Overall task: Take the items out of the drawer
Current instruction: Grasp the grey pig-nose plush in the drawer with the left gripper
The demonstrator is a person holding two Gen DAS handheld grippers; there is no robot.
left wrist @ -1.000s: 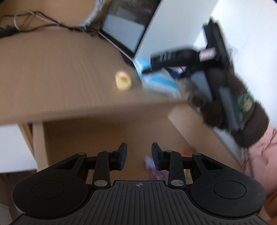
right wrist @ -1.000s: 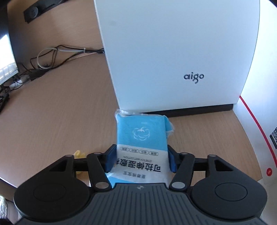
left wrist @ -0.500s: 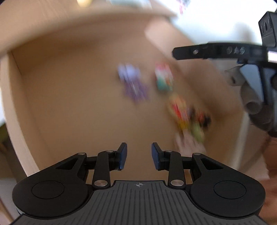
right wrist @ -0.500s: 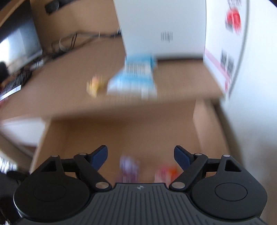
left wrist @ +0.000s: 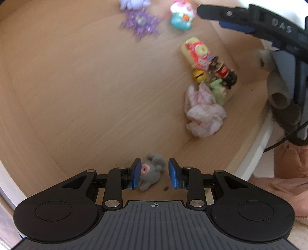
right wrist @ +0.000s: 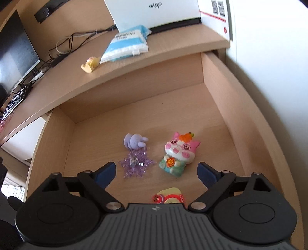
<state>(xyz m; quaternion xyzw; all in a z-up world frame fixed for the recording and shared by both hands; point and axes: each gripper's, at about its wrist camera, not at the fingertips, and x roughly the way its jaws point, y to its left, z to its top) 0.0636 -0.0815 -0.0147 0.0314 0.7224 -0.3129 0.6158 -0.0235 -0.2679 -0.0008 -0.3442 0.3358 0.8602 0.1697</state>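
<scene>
The wooden drawer (right wrist: 217, 107) is pulled out under the desk. Inside lie a purple plush (right wrist: 134, 142), a purple crystal star (right wrist: 135, 163), a pink cat figure (right wrist: 178, 153) and a yellow sticker item (right wrist: 170, 195). My right gripper (right wrist: 156, 172) hangs open above these, nothing between its fingers. In the left wrist view my left gripper (left wrist: 153, 174) is open over the drawer's near corner, a small grey plush (left wrist: 151, 170) lying between its fingers. A pink cloth (left wrist: 204, 113), a gold bell (left wrist: 199, 75) and small figures (left wrist: 221, 77) lie along the drawer's right wall.
On the desk top (right wrist: 173, 48) lie a blue wipes pack (right wrist: 127, 43), a small yellow toy (right wrist: 90, 64) and a white aigo box (right wrist: 154, 13). Cables (right wrist: 67, 44), a monitor (right wrist: 13, 57) and a keyboard (right wrist: 13, 102) are at the left. The right gripper's arm (left wrist: 259, 25) crosses the left view's upper right.
The right gripper let go of the wipes pack on the desk, opened wide and pulled back over the drawer. The left gripper swung down into the drawer, reaching the grey plush.
</scene>
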